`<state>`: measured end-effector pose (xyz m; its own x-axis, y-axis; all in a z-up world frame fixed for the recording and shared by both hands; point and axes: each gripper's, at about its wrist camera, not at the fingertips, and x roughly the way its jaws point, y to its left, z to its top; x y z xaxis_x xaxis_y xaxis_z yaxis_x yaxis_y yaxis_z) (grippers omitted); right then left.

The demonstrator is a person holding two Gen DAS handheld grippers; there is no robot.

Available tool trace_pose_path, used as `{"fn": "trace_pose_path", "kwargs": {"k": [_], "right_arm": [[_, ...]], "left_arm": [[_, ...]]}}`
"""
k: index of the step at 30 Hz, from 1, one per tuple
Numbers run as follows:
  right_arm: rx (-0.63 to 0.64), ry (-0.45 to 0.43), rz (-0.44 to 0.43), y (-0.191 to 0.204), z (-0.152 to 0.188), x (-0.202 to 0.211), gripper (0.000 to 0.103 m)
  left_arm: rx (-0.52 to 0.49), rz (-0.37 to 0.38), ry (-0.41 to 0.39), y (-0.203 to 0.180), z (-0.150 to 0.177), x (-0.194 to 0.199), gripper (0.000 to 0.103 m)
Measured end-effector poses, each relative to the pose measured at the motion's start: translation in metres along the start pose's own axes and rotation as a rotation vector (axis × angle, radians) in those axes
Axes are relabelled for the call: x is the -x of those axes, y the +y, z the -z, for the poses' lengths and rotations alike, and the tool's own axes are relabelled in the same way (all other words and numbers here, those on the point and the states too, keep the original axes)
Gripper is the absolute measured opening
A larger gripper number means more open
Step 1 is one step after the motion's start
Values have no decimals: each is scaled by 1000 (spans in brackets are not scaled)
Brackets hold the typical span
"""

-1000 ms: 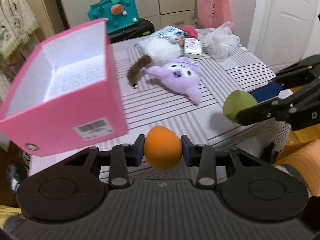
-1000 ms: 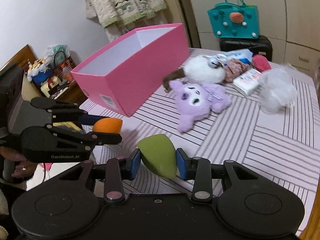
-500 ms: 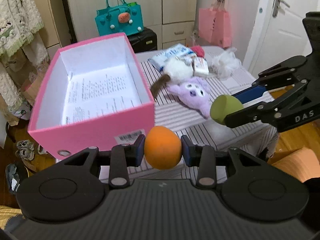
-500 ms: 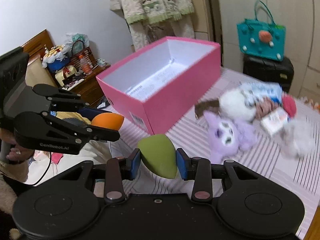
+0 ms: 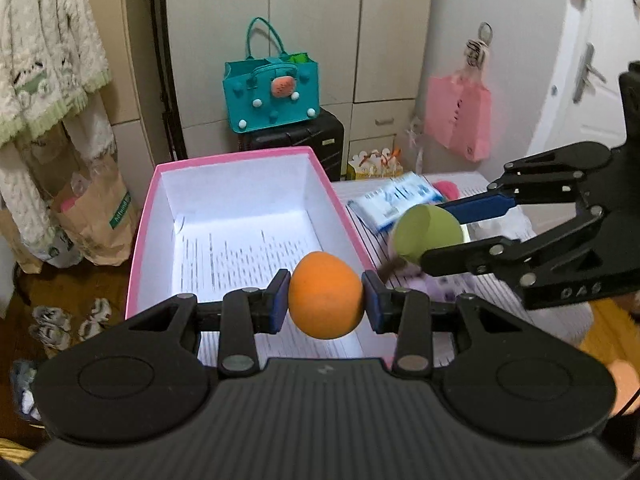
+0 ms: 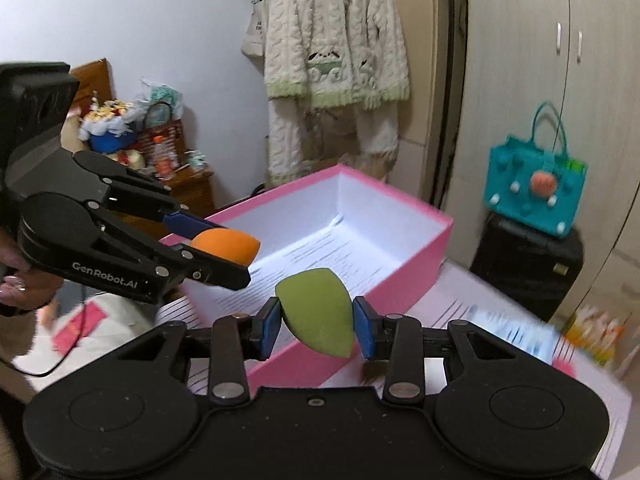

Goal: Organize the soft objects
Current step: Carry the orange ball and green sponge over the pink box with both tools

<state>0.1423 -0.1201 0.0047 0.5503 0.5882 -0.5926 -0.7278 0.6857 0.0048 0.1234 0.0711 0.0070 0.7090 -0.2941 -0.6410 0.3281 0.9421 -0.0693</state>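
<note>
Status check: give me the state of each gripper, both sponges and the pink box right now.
left gripper: shut on the orange sponge.
orange sponge: held off the table, in front of the box's open top.
right gripper: shut on the green sponge.
green sponge: held off the table, near the box's long side.
pink box: open, no lid, upright on the table; only printed paper shows inside.

The left claw [image 5: 326,306] points forward and down, its blue pads pressed on either side of an orange sponge [image 5: 326,295]. The right claw [image 6: 316,322] reaches in from three o'clock in the left wrist view, gripping a green sponge [image 6: 318,310]. A hand [image 6: 22,286] holds the left claw's handle at nine o'clock.
</note>
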Motion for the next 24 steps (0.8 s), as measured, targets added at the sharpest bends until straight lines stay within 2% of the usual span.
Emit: {"fn": "trace_pose_path", "kwargs": {"k": [4, 8, 13, 16, 18, 24], "right_arm": [[65, -8, 31, -7, -26, -29, 44], [112, 37, 33, -18, -45, -63, 44], [241, 152, 50, -30, -59, -107, 44], [294, 230, 42, -34, -62, -133, 44], [328, 267, 41, -34, -65, -149, 44], [359, 379, 37, -39, -70, -184, 44]], "left_arm": [[21, -18, -3, 21, -20, -30, 38], [77, -21, 19, 46, -41, -61, 38], [166, -47, 52, 77, -59, -102, 38], [249, -9, 113, 95, -64, -131, 38], [289, -13, 156, 102, -64, -151, 38], [286, -82, 233, 103, -61, -189, 38]]}}
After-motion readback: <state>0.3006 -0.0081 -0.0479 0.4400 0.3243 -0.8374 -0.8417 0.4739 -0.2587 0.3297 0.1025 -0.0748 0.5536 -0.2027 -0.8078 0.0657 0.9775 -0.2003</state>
